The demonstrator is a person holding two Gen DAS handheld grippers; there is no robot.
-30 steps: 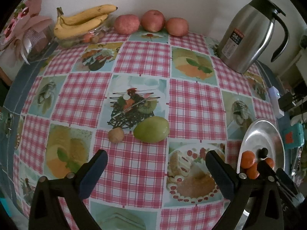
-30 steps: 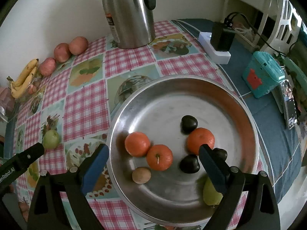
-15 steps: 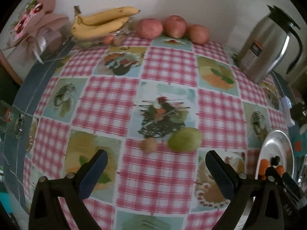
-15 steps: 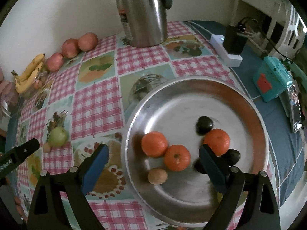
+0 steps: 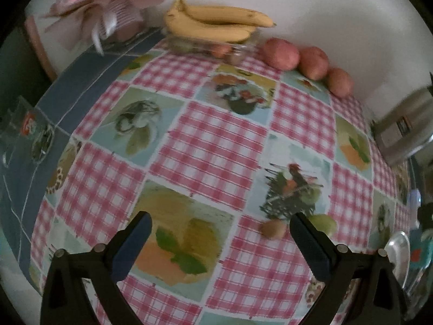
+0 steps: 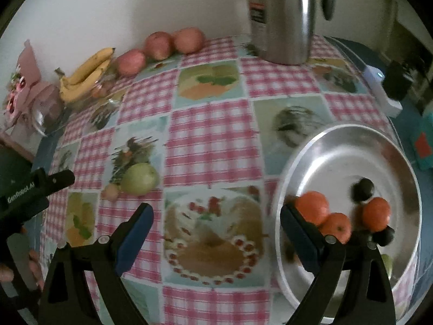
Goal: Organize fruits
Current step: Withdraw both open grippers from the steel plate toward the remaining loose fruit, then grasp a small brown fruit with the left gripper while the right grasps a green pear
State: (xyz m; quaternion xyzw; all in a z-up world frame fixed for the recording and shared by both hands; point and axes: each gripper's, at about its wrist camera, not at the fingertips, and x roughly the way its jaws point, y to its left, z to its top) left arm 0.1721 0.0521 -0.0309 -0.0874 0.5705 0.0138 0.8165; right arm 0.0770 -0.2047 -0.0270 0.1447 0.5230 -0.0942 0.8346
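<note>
pear [image 6: 140, 178] left of plate [image 6: 319, 146] | oranges [image 6: 335, 218] in plate | bananas [image 5: 216, 23] behind

A plain pale wall [image 6: 108, 13] stands behind the table, up at twelve o'clock in both views. The table wears a cloth [image 5: 211, 149] with pink-and-white checks and squares with food pictures. A dark blue edge [image 5: 81, 81] of the cloth runs along the side at nine o'clock in the left view. A pink paper flower thing [image 5: 108, 8] sits in the corner at eleven o'clock. A tall shiny metal jug [image 6: 284, 19] stands by the wall at one o'clock in the right view. Past the table at two o'clock it is darker, with a white power strip [image 6: 379, 86] and a black plug [image 6: 397, 81]. The light is soft and a bit dim.
</note>
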